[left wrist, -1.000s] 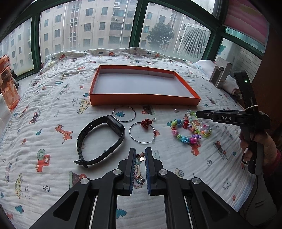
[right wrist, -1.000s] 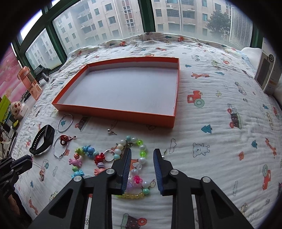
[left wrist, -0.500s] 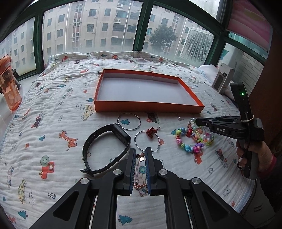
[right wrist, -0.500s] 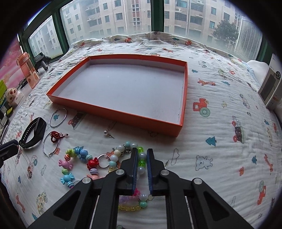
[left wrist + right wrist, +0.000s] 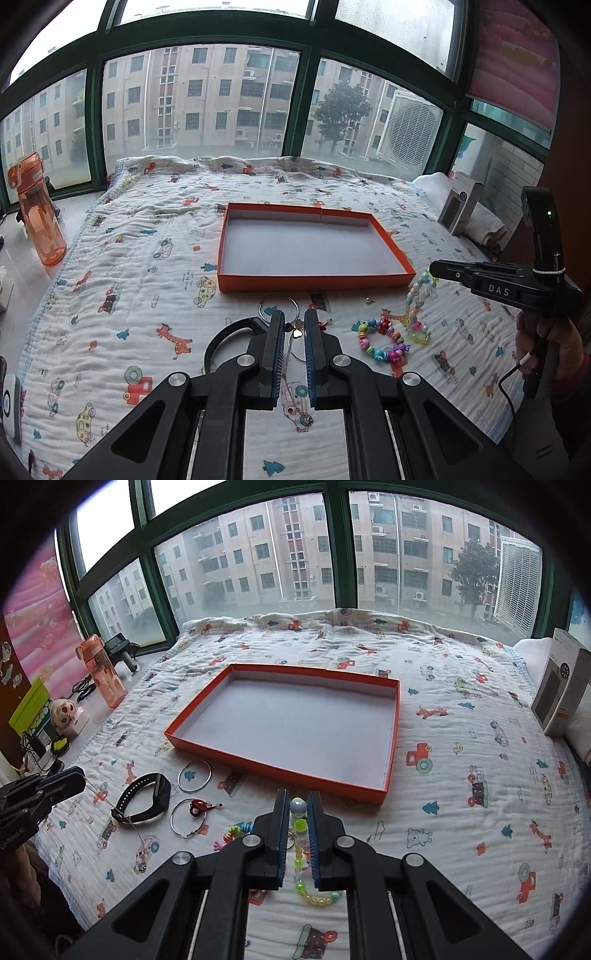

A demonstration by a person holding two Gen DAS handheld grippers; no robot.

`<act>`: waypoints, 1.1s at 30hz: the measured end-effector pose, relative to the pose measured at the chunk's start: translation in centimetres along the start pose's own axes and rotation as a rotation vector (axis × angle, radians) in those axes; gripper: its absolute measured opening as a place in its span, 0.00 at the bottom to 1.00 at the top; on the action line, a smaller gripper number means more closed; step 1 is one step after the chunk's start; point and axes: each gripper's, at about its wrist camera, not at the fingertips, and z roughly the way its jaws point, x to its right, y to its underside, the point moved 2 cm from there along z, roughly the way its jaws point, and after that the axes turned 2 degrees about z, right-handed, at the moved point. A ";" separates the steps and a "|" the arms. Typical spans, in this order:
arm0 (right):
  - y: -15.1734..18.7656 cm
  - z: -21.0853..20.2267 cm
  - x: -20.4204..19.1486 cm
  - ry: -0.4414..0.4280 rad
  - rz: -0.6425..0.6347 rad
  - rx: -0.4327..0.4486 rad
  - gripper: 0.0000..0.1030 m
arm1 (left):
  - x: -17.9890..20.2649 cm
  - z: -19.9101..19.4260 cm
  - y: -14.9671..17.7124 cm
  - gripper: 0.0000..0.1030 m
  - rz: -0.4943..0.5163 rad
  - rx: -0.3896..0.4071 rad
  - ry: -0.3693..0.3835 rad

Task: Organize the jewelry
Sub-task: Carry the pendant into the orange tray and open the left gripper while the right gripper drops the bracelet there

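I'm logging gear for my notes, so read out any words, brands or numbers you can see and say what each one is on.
"DAS": white letters on the side of the right gripper.
"GenRobot.AI": on the body of the left gripper, partly cut off.
White box print: too small.
Blanket print: too small.
Orange bottle label: blurred.

A crinkled, matt cotton quilt (image 5: 461, 775) covers the bed, holding a matt orange cardboard tray (image 5: 207, 748). Glossy translucent plastic beads (image 5: 301, 825), thin shiny metal hoops (image 5: 194, 770) and a matt black rubbery band (image 5: 144, 801) lie on it. The bottle (image 5: 38, 218) is clear orange plastic.
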 end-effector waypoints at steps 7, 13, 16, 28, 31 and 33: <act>-1.5 -3.0 -0.7 -0.008 -0.010 0.062 0.12 | 0.7 -2.8 -2.6 0.10 0.016 0.057 0.007; -2.6 -4.3 -0.9 -0.004 -0.023 0.096 0.12 | 1.2 -4.2 -5.2 0.10 0.030 0.096 0.005; -3.3 -4.7 -1.1 -0.003 -0.030 0.111 0.12 | 1.3 -4.4 -6.6 0.10 0.037 0.110 0.003; -6.6 -3.9 -0.1 0.006 -0.029 0.143 0.12 | 0.3 -2.1 -13.9 0.10 0.053 0.142 0.004; -7.5 -3.2 0.3 0.009 -0.025 0.146 0.12 | -0.1 -0.9 -16.0 0.10 0.065 0.144 0.004; -8.0 -2.5 0.6 0.011 -0.021 0.143 0.12 | -0.2 0.1 -17.1 0.10 0.078 0.145 -0.005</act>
